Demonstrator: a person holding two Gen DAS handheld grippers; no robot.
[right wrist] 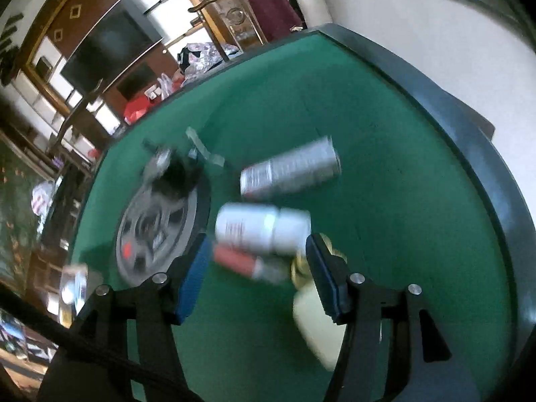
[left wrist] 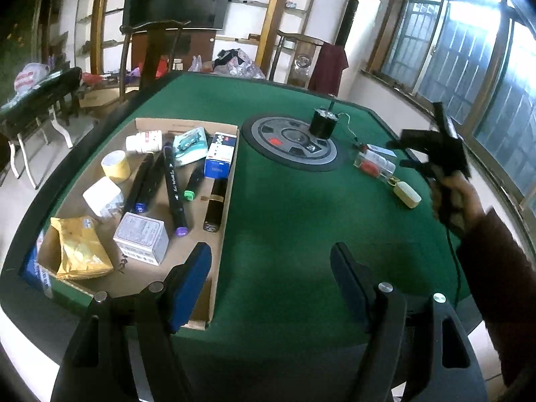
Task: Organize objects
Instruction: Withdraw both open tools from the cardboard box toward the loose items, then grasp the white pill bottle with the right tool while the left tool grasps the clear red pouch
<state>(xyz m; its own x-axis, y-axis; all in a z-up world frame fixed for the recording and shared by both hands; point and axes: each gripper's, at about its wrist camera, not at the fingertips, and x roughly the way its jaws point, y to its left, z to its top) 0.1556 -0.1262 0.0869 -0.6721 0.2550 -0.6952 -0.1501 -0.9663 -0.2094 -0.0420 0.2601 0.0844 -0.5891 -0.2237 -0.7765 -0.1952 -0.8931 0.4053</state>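
Observation:
A flat cardboard tray (left wrist: 221, 251) on the green table holds markers (left wrist: 174, 187), a lipstick (left wrist: 214, 204), a tape roll (left wrist: 115, 164), small boxes and a gold packet (left wrist: 80, 251). My left gripper (left wrist: 271, 281) is open and empty over the felt beside the tray's right edge. My right gripper (left wrist: 408, 154) hovers at the table's right, over loose items. In the blurred right wrist view it (right wrist: 256, 268) is open above a white bottle (right wrist: 264, 226), a red-capped clear item (right wrist: 244, 263) and a cream tag (right wrist: 315, 328). A silver box (right wrist: 289, 169) lies beyond.
A round grey centre plate (left wrist: 291, 140) with a black cylinder (left wrist: 322, 122) on it sits mid-table. The dark table rim (right wrist: 469, 154) runs close on the right. Chairs and shelves stand behind the table.

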